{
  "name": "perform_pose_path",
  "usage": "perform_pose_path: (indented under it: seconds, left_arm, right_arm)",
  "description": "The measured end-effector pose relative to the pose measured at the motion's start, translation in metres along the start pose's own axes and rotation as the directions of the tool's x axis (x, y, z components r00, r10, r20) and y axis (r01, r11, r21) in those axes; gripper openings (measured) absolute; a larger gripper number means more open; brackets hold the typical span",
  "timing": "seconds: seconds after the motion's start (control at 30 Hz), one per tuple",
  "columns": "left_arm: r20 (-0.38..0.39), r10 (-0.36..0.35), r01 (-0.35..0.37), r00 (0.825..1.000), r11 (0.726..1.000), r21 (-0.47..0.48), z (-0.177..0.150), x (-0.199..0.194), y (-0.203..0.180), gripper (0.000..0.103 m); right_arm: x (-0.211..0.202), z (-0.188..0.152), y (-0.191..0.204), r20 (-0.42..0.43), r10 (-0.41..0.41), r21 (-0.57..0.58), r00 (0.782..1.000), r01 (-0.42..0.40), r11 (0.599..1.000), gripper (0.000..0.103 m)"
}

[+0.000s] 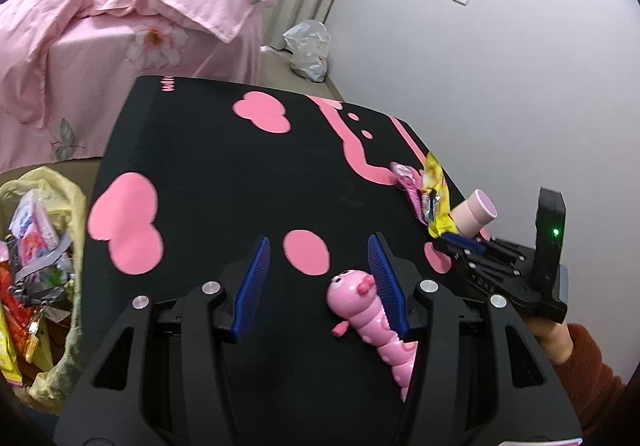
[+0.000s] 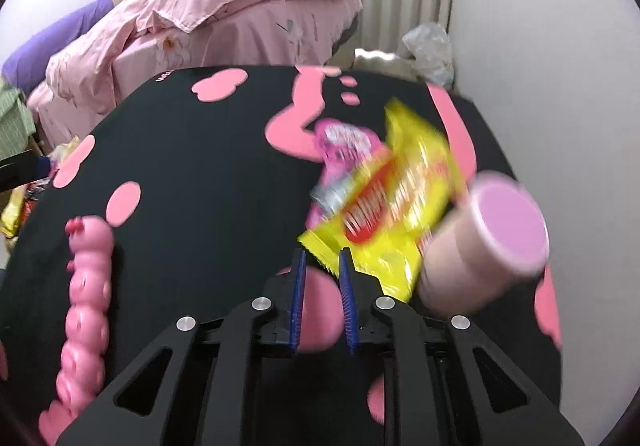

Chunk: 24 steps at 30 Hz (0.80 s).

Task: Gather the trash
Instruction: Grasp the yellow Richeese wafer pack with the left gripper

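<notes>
A yellow snack wrapper (image 2: 404, 202) lies on the black table with pink shapes (image 2: 200, 166), over a pink wrapper (image 2: 344, 146). My right gripper (image 2: 322, 258) is partly open, its fingertips at the yellow wrapper's near corner, nothing between them. It also shows in the left wrist view (image 1: 460, 242) by the yellow wrapper (image 1: 436, 186) and pink wrapper (image 1: 406, 174). My left gripper (image 1: 318, 246) is open and empty above the table. A trash bag (image 1: 36, 266) full of wrappers stands left of the table.
A pink caterpillar toy (image 1: 368, 310) lies under my left gripper's right finger; it also shows in the right wrist view (image 2: 86, 286). A pink cylinder (image 2: 488, 242) lies beside the yellow wrapper. A bed with pink bedding (image 1: 120, 26) stands behind. A grey plastic bag (image 1: 308, 50) sits by the wall.
</notes>
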<state>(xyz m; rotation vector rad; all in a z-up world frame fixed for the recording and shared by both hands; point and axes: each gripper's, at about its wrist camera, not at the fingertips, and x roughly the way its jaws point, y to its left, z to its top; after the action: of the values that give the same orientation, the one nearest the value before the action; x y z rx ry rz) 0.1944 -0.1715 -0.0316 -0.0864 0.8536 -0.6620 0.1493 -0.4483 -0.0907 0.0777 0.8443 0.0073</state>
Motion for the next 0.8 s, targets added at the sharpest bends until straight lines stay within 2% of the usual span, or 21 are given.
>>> perform_pose_path:
  seconds: [0.13, 0.23, 0.37, 0.4, 0.47, 0.5, 0.57, 0.63, 0.77, 0.8]
  left_arm:
    - [-0.011, -0.011, 0.011, 1.000, 0.999, 0.040, 0.001, 0.007, -0.018, 0.049]
    - [-0.021, -0.035, 0.037, 0.999, 0.996, 0.078, 0.006, 0.013, -0.035, 0.049]
    - [-0.016, -0.107, 0.108, 0.994, 0.982, 0.153, 0.024, 0.031, -0.071, 0.049]
    - [-0.024, -0.132, 0.134, 0.991, 0.977, 0.168, 0.031, 0.040, -0.082, 0.049]
    - [-0.057, -0.155, 0.163, 0.986, 0.969, 0.185, 0.040, 0.061, -0.100, 0.049]
    - [-0.088, -0.155, 0.170, 0.984, 0.967, 0.189, 0.043, 0.076, -0.110, 0.049]
    - [-0.155, -0.118, 0.150, 0.981, 0.966, 0.209, 0.045, 0.103, -0.128, 0.049]
    - [-0.204, -0.050, 0.101, 0.978, 0.964, 0.248, 0.043, 0.128, -0.144, 0.045]
    - [-0.254, 0.068, 0.011, 0.965, 0.955, 0.297, 0.037, 0.172, -0.161, 0.044]
    - [-0.263, 0.091, -0.009, 0.961, 0.954, 0.298, 0.037, 0.178, -0.162, 0.038]
  right_arm:
    - [-0.011, -0.020, -0.014, 0.002, 0.041, 0.047, 0.999, -0.041, 0.998, 0.017]
    - [-0.029, -0.034, -0.021, 0.049, 0.083, 0.067, 0.995, -0.086, 0.994, 0.017]
    - [-0.055, -0.046, -0.033, 0.124, 0.028, 0.077, 0.992, -0.038, 0.996, 0.019]
    - [-0.062, -0.048, -0.037, 0.143, 0.007, 0.081, 0.990, -0.019, 0.997, 0.022]
    - [-0.073, -0.053, -0.047, 0.173, -0.014, 0.096, 0.985, -0.003, 0.995, 0.051]
    - [-0.078, -0.056, -0.053, 0.184, -0.009, 0.108, 0.983, -0.011, 0.994, 0.056]
    - [-0.086, -0.064, -0.066, 0.204, 0.007, 0.130, 0.979, -0.034, 0.991, 0.059]
    - [-0.090, -0.067, -0.075, 0.204, -0.023, 0.139, 0.979, -0.006, 0.990, 0.059]
    - [-0.094, -0.075, -0.086, 0.196, -0.045, 0.155, 0.980, 0.014, 0.988, 0.059]
    - [-0.094, -0.077, -0.088, 0.196, -0.041, 0.163, 0.980, 0.009, 0.987, 0.059]
